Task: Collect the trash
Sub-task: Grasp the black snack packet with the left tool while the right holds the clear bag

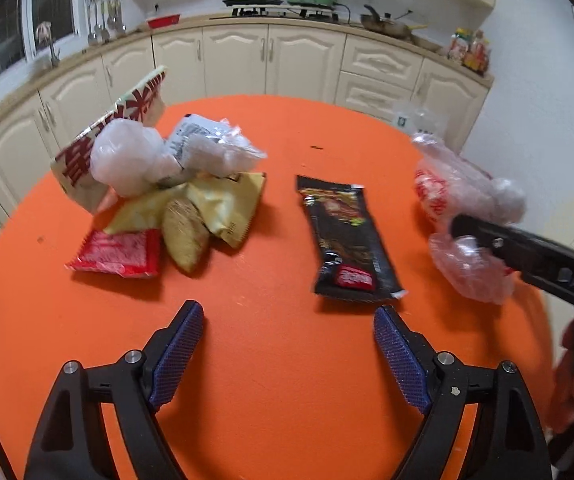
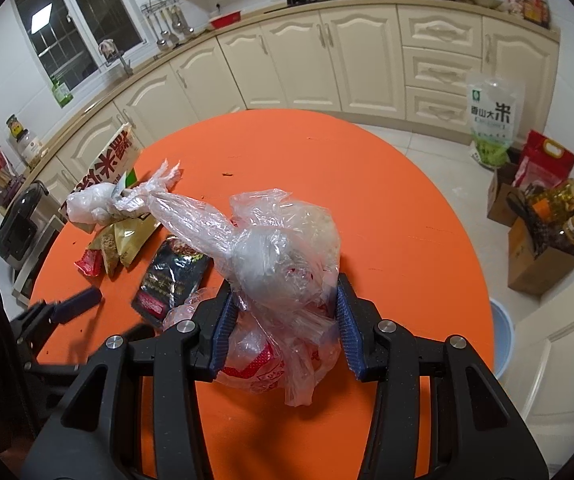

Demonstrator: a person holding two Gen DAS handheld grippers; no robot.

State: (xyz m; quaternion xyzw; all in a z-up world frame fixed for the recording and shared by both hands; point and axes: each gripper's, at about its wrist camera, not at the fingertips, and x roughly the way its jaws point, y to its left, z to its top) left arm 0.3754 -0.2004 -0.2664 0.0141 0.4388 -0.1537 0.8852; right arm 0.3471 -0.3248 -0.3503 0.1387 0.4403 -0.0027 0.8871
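Observation:
My left gripper (image 1: 289, 309) is open above the orange table (image 1: 271, 360), with nothing between its blue pads. Just beyond its right finger lies a black snack wrapper (image 1: 345, 240). At the far left sits a pile: a red packet (image 1: 117, 254), yellow wrappers (image 1: 215, 204), crumpled white bags (image 1: 127, 160) and a carton with red characters (image 1: 83, 156). My right gripper (image 2: 285, 292) is shut on a crumpled clear plastic bag (image 2: 283, 256) with red-printed plastic inside. That bag (image 1: 459, 196) also shows at the right edge of the left wrist view.
A light blue bin (image 2: 503, 336) stands on the floor by the table's right edge. Cardboard boxes (image 2: 535, 260) and a rice bag (image 2: 493, 120) sit further right. Cream cabinets (image 2: 327, 60) run behind the table.

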